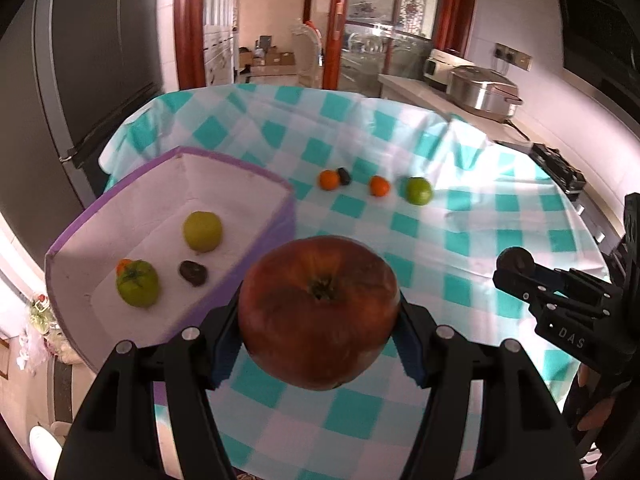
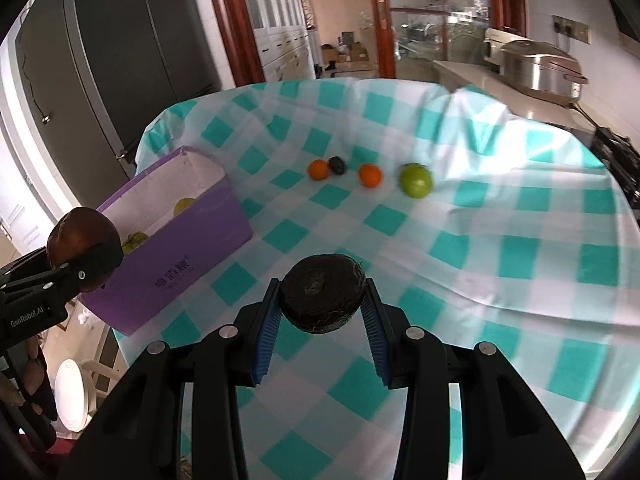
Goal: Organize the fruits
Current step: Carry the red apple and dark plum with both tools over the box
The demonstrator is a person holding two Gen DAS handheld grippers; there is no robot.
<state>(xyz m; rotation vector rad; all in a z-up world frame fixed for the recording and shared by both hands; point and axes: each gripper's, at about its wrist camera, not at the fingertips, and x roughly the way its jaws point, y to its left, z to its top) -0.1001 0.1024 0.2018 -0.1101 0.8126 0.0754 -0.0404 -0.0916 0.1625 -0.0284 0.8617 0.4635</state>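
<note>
Purple box (image 1: 264, 240): left on the worktop (image 1: 460, 216), three fruits inside.
Left tool (image 1: 320, 320): pinching a red tomato (image 1: 318, 308), just right of the box.
Right tool (image 2: 323, 300): pinching a dark round fruit (image 2: 323, 292) above the worktop.
Far row: loose fruits.

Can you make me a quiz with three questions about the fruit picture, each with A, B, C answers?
1. Where does the big red tomato sit?
A. In the purple box
B. Between the left gripper's fingers
C. On the cloth

2. How many orange fruits lie on the checked tablecloth?
A. One
B. Two
C. Four

3. What is the right gripper doing?
A. Hanging open
B. Gripping a dark round fruit
C. Gripping a green fruit

Answers:
1 B: the left gripper clamps it, beside the purple box.
2 B: one orange fruit and a second show.
3 B: the dark round fruit sits between its blue pads.
</note>
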